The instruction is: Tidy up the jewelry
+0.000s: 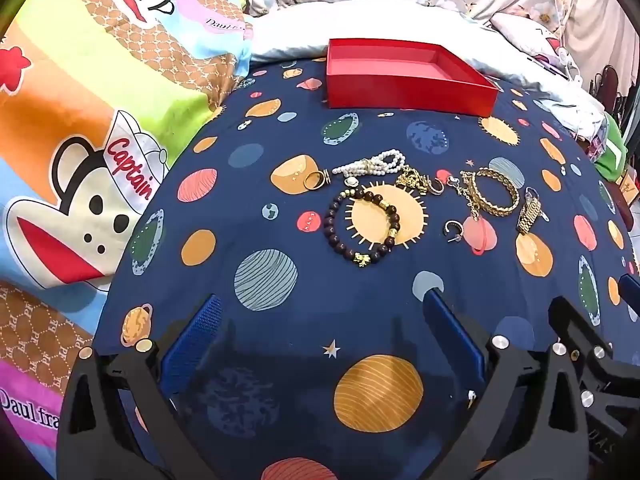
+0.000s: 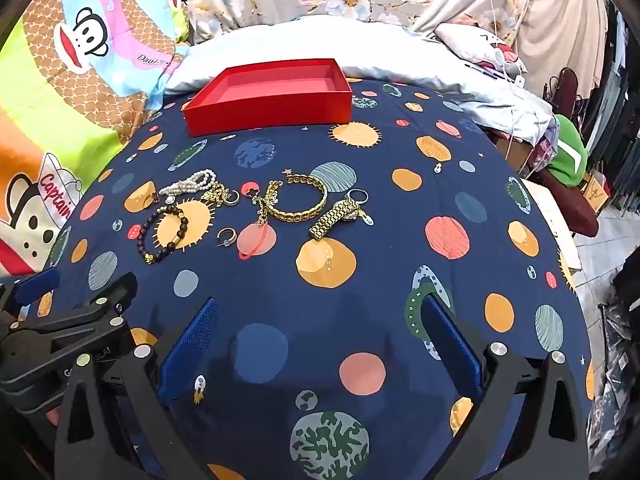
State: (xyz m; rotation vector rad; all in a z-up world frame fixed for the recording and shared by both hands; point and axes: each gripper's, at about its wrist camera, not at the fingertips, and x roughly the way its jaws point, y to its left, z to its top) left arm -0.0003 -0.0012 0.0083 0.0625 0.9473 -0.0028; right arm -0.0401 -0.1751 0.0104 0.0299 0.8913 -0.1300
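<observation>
Both grippers, left (image 1: pixel 322 320) and right (image 2: pixel 320 322), gape empty over the bedspread (image 1: pixel 280 360); the 1 bead bracelet (image 1: pixel 362 226), before the red box (image 1: pixel 404 80), looks light, floppy, slippery; pinch across its beads.

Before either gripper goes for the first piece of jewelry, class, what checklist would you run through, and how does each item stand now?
1. Left gripper open and holding nothing: ok.
2. Right gripper open and holding nothing: ok.
3. Red box open on top, nothing in it: ok.
4. Pieces lying apart, easy to pick singly: not ok. The pearl bracelet touches a gold piece beside it, and a charm chain lies against the gold chain bracelet.
5. Dark bead bracelet and gold watch uncovered: ok.
6. Clasps fastened: cannot tell.
</observation>
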